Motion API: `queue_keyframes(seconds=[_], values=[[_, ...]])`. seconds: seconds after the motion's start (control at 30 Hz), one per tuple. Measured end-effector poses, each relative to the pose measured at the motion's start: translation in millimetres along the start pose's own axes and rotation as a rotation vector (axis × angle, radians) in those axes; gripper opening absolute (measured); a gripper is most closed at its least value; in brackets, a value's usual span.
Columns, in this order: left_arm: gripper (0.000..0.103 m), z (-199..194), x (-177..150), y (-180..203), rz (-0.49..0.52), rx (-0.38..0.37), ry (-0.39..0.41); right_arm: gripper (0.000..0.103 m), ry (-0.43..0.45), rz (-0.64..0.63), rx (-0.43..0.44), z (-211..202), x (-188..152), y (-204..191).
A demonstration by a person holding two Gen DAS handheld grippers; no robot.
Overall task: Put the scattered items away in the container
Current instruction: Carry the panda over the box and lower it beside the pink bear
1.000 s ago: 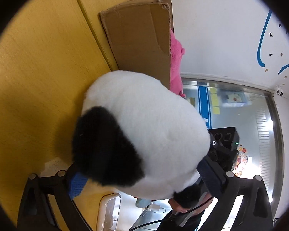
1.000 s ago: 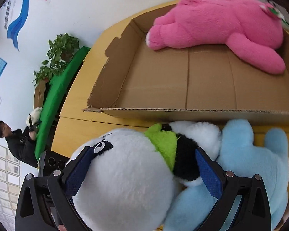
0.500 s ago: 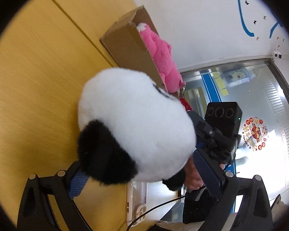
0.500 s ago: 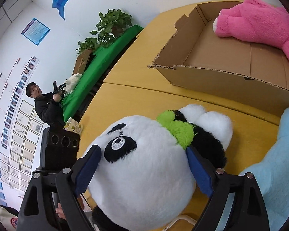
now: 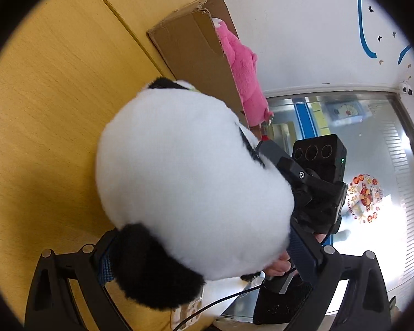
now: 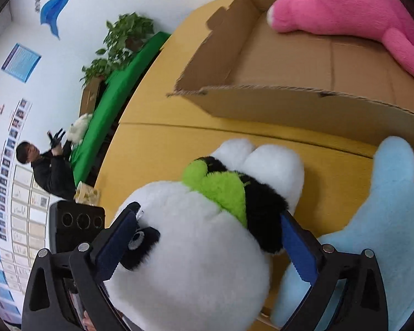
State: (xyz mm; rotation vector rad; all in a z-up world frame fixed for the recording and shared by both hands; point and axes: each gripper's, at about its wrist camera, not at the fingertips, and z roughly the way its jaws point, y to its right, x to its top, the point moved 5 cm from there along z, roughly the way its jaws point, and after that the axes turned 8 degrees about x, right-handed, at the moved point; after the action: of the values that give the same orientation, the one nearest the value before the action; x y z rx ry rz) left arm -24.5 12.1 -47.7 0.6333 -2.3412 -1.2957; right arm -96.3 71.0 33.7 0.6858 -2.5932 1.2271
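Both wrist views are filled by the panda plush (image 6: 196, 248), which sits between the blue-padded jaws of the left gripper (image 5: 204, 259) and of the right gripper (image 6: 207, 251) at once. Only the right wrist view shows the panda's face, its green scarf and the light blue plush (image 6: 372, 220) lying on the tabletop (image 6: 157, 149) just beside the panda, with the cardboard box (image 6: 303, 63) beyond them, open and holding the pink plush (image 6: 345, 11) at its far end. Seen from the left wrist, instead, are the panda's white back and a black limb, the box's outer wall edge-on with the pink plush showing above it, the right gripper's black body close beside the panda and a hand (image 5: 281, 264) under it. Left jaws press into the panda's fur on both sides, gripping it. Right jaws stand very wide and are opening at this moment, their pads against the panda's head and dark arm. That right gripper tilts steeply down toward the panda, while the left one points more nearly level. A person (image 6: 47, 165) stands far beyond the panda by a green-covered bench.
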Motion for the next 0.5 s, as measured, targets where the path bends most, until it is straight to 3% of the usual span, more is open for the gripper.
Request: queue_keyframes(seconds=[0.17,0.43,0.5], values=[[0.09,-15.7,-4.5,12.4,0.063,0.08,0.061,0.081,0.034,-0.012,0.085,-6.3,-12.5,-8.1],[0.087,-40.9,14.4,82.5,0.257,0.108,0.145,0.076,0.195,-0.127,0.098,-66.8,6.6,-56.2],[0.087,-47.0,28.2,111.8,0.329,0.101,0.171,0.067,0.247,-0.183,0.092,-90.6,19.9,-73.7]])
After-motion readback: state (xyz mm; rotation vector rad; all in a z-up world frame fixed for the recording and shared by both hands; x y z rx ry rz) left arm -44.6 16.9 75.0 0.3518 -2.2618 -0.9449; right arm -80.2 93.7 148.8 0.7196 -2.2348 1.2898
